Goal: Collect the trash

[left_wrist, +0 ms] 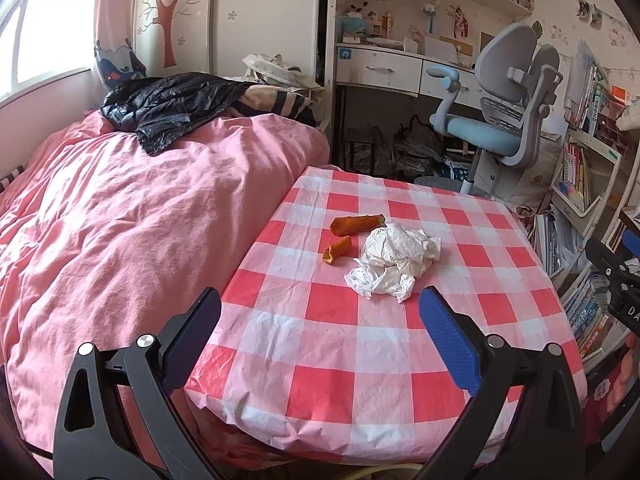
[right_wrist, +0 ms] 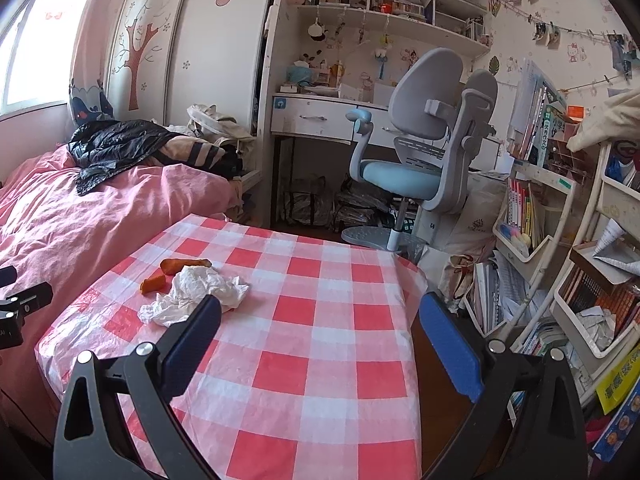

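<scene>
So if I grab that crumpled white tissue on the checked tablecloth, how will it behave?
The crumpled tissue looks thin and loosely wadded, so it will probably squash flat between the jaws and weigh almost nothing. Its loose corner may trail or tear. Pushed, it would likely slide, not roll, maybe nudging the orange peel pieces beside it.

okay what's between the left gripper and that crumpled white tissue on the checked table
Nothing. In the left wrist view only bare tablecloth separates the open left gripper from the crumpled tissue.

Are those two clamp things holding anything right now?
No. The left gripper and right gripper are both open and empty; the crumpled tissue lies untouched on the table.
</scene>
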`<state>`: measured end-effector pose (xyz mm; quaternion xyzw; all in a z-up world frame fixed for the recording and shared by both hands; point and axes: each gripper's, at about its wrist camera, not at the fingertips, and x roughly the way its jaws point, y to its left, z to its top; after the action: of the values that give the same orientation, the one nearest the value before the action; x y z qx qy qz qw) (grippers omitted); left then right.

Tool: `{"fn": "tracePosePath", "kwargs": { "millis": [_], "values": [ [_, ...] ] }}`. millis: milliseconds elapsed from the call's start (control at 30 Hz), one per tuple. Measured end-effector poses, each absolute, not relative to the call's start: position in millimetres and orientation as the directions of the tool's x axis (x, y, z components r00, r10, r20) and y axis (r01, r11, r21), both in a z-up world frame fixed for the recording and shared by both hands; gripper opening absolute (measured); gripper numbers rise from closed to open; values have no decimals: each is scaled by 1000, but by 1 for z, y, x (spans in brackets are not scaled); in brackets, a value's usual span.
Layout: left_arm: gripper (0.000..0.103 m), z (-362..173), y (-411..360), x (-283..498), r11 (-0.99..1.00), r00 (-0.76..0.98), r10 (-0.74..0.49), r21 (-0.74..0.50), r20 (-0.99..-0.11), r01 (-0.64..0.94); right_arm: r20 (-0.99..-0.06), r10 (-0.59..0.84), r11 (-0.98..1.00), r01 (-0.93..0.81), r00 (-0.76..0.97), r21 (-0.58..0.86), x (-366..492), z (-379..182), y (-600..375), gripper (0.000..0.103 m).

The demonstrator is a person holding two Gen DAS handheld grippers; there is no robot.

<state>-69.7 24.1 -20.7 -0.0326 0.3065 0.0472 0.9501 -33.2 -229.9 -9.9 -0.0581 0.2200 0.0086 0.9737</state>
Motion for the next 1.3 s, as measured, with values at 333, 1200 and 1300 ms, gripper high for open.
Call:
{"fn": "tracePosePath", "kwargs": {
  "millis": [333,1200,1300],
  "values": [
    [96,-22,25,-69,994,800,57,-41,-597,-102,-440,-6,992,-49,898,-113,-32,-13,-230,95],
    [96,-54,57,-42,979,670,55,-93,-741,-183,-521,82,962,-205,849,-183,-24,-29,-194,95],
    [96,-54,36,-27,995,676,27,-47,-736,-91,-534,93,943,-246,841,-223,-22,-34,-182,95]
  ]
}}
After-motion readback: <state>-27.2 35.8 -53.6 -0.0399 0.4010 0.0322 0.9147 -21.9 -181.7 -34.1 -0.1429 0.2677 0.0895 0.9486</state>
